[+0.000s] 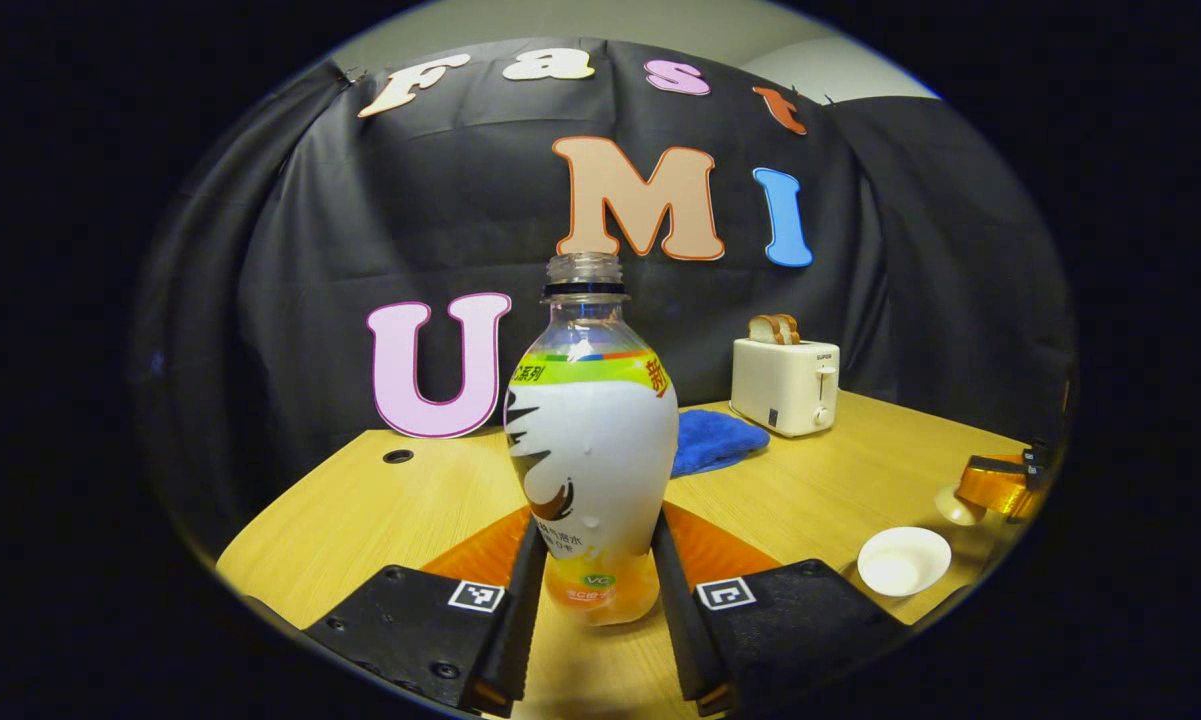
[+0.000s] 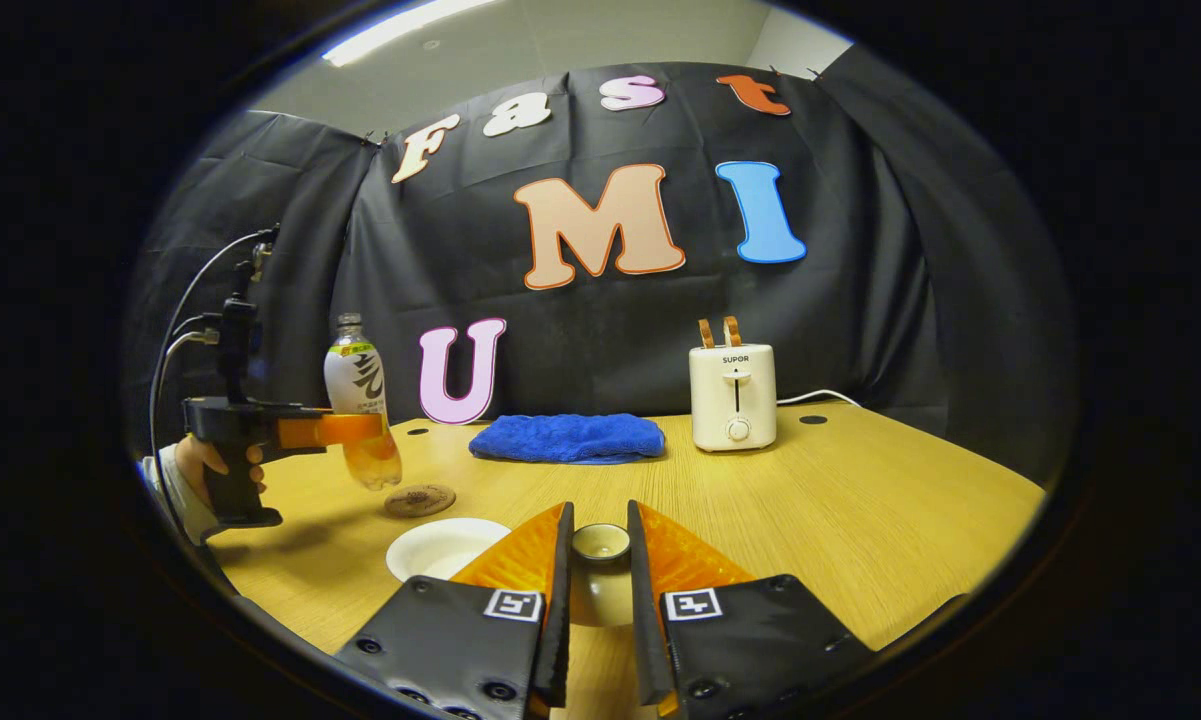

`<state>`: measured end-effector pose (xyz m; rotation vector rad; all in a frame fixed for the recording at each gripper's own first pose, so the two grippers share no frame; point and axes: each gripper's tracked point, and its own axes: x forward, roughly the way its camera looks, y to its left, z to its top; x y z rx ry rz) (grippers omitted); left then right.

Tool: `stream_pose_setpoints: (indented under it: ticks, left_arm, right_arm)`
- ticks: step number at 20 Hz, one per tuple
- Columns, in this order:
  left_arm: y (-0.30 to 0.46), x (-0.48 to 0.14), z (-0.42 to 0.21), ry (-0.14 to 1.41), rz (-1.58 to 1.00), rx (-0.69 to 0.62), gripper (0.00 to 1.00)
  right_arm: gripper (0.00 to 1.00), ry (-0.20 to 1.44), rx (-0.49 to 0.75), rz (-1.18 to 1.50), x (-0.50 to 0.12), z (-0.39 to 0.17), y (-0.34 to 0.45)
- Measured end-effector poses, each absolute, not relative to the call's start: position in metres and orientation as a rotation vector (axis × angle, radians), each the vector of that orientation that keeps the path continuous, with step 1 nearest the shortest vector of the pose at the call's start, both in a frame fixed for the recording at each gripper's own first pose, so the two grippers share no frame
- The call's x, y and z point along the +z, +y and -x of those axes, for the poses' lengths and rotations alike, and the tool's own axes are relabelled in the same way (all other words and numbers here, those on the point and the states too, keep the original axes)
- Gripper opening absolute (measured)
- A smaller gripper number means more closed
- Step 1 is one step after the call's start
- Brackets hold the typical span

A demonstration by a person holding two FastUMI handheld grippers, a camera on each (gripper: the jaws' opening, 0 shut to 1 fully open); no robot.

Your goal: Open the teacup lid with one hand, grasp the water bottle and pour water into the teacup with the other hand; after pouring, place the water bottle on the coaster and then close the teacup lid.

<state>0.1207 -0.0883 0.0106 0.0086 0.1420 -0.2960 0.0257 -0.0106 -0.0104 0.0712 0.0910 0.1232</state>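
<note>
An uncapped water bottle (image 1: pixel 592 450) with a white and orange label stands upright between my left gripper's (image 1: pixel 597 520) fingers, which are shut on its lower body. The right gripper view has the same bottle (image 2: pixel 358 400) at far left, held by my left gripper (image 2: pixel 360 430) just above and behind a round brown coaster (image 2: pixel 419 499). The open white teacup (image 2: pixel 445 547) sits near the coaster and is also in the left gripper view (image 1: pixel 903 560). My right gripper (image 2: pixel 600 525) is shut on the beige teacup lid (image 2: pixel 600 545) by its knob, above the table. That lid (image 1: pixel 955 505) and gripper (image 1: pixel 1000 485) appear at far right.
A blue towel (image 2: pixel 567 437) lies at the back middle of the wooden table (image 2: pixel 860 500). A cream toaster (image 2: pixel 732 397) with bread slices stands to the towel's right, its cord trailing behind. A hand (image 2: pixel 210 465) holds the left gripper's handle.
</note>
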Motion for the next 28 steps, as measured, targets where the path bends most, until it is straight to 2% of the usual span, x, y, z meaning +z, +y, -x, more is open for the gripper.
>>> stream_pose_setpoints:
  ticks: [6,16,17,20,22,25,26,28]
  left_arm:
    - [-0.097,-0.004,-0.144,0.161,0.022,-0.269,0.54]
    - [-0.102,-0.022,-0.158,0.188,0.059,-0.263,0.56]
    - [-0.101,-0.024,-0.156,0.195,0.063,-0.264,0.55]
    - [-0.1,-0.023,-0.157,0.193,0.073,-0.256,0.6]
    - [-0.1,-0.021,-0.155,0.194,0.084,-0.252,0.59]
    - [-0.1,-0.028,-0.154,0.216,0.075,-0.241,0.65]
    - [-0.097,-0.031,-0.152,0.226,0.071,-0.237,0.69]
    - [-0.097,-0.032,-0.15,0.233,0.074,-0.236,0.69]
  right_arm:
    - [0.33,0.092,0.126,-0.079,-0.01,-0.025,-0.012]
    - [0.33,0.089,0.126,-0.077,-0.01,-0.025,-0.011]
    - [0.3,0.089,0.126,-0.077,-0.011,-0.026,-0.011]
    - [0.33,0.089,0.125,-0.077,-0.01,-0.026,-0.012]
    - [0.3,0.089,0.124,-0.076,-0.01,-0.026,-0.011]
    - [0.3,0.087,0.122,-0.069,-0.009,-0.026,-0.011]
    - [0.27,0.085,0.122,-0.068,-0.009,-0.025,-0.011]
    - [0.3,0.085,0.122,-0.066,-0.01,-0.025,-0.01]
